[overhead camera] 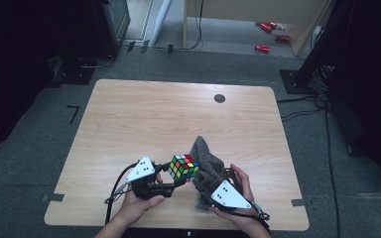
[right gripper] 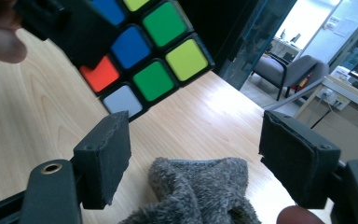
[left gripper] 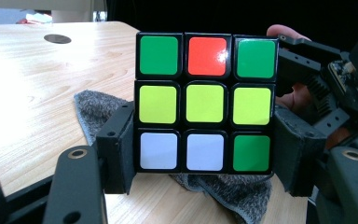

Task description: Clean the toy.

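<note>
Rubik's cube (left gripper: 205,102) sits clamped between the left gripper (left gripper: 204,156) jaws, held above the near middle of the desk (overhead camera: 144,114), while the right gripper (right gripper: 196,161) just right of it has jaws apart, nothing pinched, hovering over the grey cloth (right gripper: 200,193) lying on the desk.

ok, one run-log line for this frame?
left hand-held gripper: shut on puzzle cube | right hand-held gripper: open, above grey cloth | cube off table

No readable text, labels, brands, numbers or signs on anything in these views
</note>
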`<action>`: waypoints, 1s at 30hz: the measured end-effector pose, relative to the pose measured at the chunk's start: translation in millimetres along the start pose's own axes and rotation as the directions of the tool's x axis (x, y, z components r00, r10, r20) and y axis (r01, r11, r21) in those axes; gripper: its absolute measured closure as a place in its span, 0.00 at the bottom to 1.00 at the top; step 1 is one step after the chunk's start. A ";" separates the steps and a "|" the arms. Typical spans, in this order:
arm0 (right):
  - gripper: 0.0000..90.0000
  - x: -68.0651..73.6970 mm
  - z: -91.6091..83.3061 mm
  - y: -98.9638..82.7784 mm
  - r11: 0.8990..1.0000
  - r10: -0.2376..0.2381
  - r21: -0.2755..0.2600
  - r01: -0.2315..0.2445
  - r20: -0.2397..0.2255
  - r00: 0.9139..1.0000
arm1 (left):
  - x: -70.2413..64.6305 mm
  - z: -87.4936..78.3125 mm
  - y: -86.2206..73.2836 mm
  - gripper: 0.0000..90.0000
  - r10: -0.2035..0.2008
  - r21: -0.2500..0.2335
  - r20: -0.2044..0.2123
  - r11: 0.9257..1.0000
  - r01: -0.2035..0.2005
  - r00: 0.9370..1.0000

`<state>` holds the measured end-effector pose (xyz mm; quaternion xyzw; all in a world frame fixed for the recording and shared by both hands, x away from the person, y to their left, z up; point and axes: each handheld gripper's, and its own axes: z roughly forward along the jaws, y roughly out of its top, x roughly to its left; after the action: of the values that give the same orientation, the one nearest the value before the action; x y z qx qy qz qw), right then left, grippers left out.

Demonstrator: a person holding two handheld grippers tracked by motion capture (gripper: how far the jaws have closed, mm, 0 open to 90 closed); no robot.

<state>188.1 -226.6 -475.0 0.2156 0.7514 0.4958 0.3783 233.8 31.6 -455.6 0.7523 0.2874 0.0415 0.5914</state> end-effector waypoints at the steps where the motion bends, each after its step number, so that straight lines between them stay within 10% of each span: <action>1: 0.28 0.8 0.5 -0.3 1.000 -0.005 0.002 0.005 -0.002 1.000 | 0.1 0.0 0.1 0.39 -0.001 0.001 -0.002 1.000 0.001 1.000; 22: 0.32 11.0 5.2 -4.4 0.987 -0.156 -0.028 0.157 0.028 0.987 | -0.4 2.5 1.7 0.39 -0.044 0.016 0.031 0.999 0.044 0.999; 30: 0.29 17.1 5.9 -3.7 0.975 -0.216 -0.045 0.216 0.010 0.976 | -2.8 8.4 2.5 0.39 -0.052 0.099 0.055 0.994 0.046 0.997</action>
<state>182.3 -212.7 -485.8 0.1252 0.7578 0.4681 0.4369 235.8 22.7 -454.9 0.7738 0.2903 -0.0087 0.5629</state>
